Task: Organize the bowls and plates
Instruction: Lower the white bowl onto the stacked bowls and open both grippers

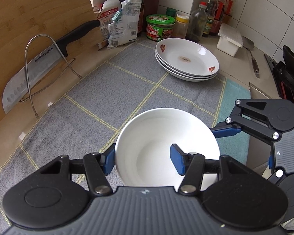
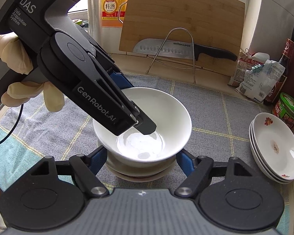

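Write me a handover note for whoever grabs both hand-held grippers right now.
Left hand-held gripper: shut on the top bowl at its wall, one finger inside.
Right hand-held gripper: shut around the lower bowl beneath it.
Things: bowls nested on the grey mat; three flowered plates stacked nearby.
Done: plates stacked, bowls nested.
Left: probably release both grips; no other loose dishes are in view.
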The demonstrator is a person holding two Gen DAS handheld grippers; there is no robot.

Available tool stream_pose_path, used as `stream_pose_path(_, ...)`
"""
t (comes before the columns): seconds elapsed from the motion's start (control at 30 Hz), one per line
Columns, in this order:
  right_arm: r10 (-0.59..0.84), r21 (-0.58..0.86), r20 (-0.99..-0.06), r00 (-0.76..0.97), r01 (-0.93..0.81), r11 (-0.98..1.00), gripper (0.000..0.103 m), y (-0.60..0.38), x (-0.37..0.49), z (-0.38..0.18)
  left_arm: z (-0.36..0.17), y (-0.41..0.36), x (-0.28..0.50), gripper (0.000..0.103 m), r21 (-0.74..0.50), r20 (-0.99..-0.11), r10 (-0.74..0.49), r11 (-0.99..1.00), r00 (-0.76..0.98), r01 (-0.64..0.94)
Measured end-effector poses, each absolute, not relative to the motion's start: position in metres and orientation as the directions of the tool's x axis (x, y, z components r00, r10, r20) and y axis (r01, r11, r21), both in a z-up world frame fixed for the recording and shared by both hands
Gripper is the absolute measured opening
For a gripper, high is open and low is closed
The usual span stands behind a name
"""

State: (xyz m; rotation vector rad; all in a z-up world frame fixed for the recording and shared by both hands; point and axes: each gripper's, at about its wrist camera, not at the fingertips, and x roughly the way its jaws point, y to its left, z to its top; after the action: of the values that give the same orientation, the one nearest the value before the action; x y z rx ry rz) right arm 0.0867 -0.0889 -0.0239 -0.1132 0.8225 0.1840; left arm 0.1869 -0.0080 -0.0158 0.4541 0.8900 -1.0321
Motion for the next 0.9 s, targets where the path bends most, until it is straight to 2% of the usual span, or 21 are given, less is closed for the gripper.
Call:
stream_pose_path(0.57, 0.118, -0.036, -0.734, 0.669, -0.212, 0.977, 0.083, -0.087, 0.087, -0.025, -0.021, -0.004, 0.188, 0.056, -0.093, -0.804, -0.553, 0.476, 0.216, 0.874)
stream_pose_path(0.67, 0.126, -0.030, -0.736, 0.665, -0.217, 0.976, 0.088, -0.087, 0.088, -0.026, -0.022, -0.003, 0.187, 0.059, -0.092, -0.797, -0.562, 0.475, 0.222, 0.875)
stream_pose_path(0.77, 0.119, -0.060, -0.713, 0.691, -0.229, 0.972, 0.101, -0.084, 0.084, -0.024, -0.021, -0.002, 0.187, 0.060, -0.095, -0.794, -0.565, 0.480, 0.225, 0.872)
stream_pose_path(0.9, 0.146, -0.053, -0.688, 0.710, -0.251, 0.967, 0.103, -0.085, 0.079, -0.016, -0.016, 0.004, 0.183, 0.072, -0.075, -0.774, -0.577, 0.494, 0.262, 0.866)
